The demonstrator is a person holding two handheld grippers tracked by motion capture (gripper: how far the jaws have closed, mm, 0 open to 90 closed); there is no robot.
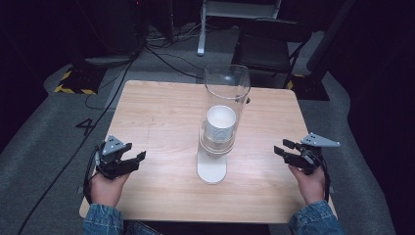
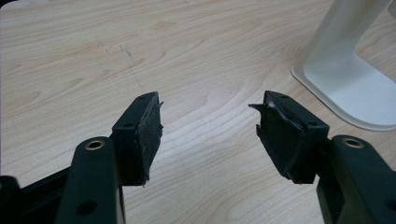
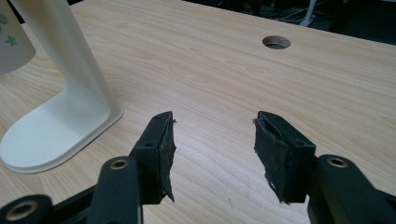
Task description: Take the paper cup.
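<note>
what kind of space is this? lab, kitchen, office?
Most likely a lab or recording room, not a kitchen. A lone wooden table stands on grey carpet, with loose cables and yellow-black hazard tape on the floor behind, dark surroundings, and a cup dispenser as the only prop.

A black numeral 4 is marked on the grey floor to the left of the table, and a small green clover-like print sits on the white cup, while no other text or label is legible

Overhead view down the table — two low gripper views, shared white stand.
</note>
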